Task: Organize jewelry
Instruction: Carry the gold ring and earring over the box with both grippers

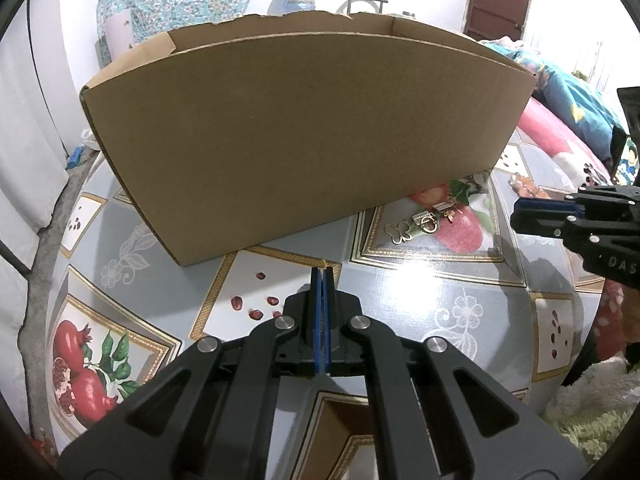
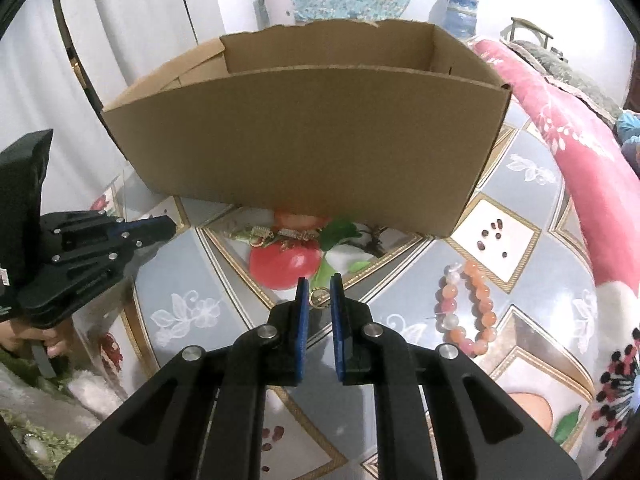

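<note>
Gold ring (image 2: 318, 298), between right fingers (image 2: 302, 312)

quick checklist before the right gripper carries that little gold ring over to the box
1. Gold ring between the right gripper pads: ok.
2. Pads pressing firmly on it: cannot tell.
3. Cardboard box open at the top: ok.
4. Left gripper shut, off to the side: ok.
5. Bead bracelet clear of the path: ok.
6. Small gold pieces left by the box: not ok.

A small gold ring (image 2: 318, 299) is lifted before an open cardboard box (image 2: 312, 128); gold pieces (image 2: 280, 236) lie at the box's base, a bead bracelet (image 2: 468, 308) to their right.
</note>
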### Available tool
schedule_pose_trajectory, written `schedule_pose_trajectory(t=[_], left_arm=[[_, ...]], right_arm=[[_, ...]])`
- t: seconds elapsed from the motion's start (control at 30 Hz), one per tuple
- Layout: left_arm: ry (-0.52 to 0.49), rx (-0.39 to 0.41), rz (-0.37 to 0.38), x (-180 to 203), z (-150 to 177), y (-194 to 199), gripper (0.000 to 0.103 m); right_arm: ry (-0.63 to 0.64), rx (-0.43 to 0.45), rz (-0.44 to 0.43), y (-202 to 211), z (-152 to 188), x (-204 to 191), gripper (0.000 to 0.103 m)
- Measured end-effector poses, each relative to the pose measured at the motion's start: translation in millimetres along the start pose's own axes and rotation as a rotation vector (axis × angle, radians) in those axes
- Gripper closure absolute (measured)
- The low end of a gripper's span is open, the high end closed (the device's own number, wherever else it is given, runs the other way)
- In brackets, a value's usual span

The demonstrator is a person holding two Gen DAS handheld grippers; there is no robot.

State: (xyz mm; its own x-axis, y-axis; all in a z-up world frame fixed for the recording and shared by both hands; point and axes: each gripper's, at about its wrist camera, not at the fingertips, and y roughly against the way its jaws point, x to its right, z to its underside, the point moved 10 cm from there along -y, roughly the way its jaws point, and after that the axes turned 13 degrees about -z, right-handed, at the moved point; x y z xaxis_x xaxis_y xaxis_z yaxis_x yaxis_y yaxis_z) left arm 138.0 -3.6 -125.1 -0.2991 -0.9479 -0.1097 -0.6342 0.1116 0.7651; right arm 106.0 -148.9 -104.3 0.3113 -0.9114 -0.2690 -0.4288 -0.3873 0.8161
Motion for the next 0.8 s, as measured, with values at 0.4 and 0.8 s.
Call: schedule_pose_trajectory(t=[0.4, 0.8], left_arm=[[0.036, 0.049, 0.056, -13.4, -15.4, 40.8, 0.103], [0.059, 0.237, 0.169, -18.4, -81.3, 112.5, 0.103]], right_arm=[[0.011, 0.058, -0.015, 12.5, -11.9, -9.1, 0.092], [0.123, 0.215, -0.082, 55.5, -73.7, -39.2, 0.092]])
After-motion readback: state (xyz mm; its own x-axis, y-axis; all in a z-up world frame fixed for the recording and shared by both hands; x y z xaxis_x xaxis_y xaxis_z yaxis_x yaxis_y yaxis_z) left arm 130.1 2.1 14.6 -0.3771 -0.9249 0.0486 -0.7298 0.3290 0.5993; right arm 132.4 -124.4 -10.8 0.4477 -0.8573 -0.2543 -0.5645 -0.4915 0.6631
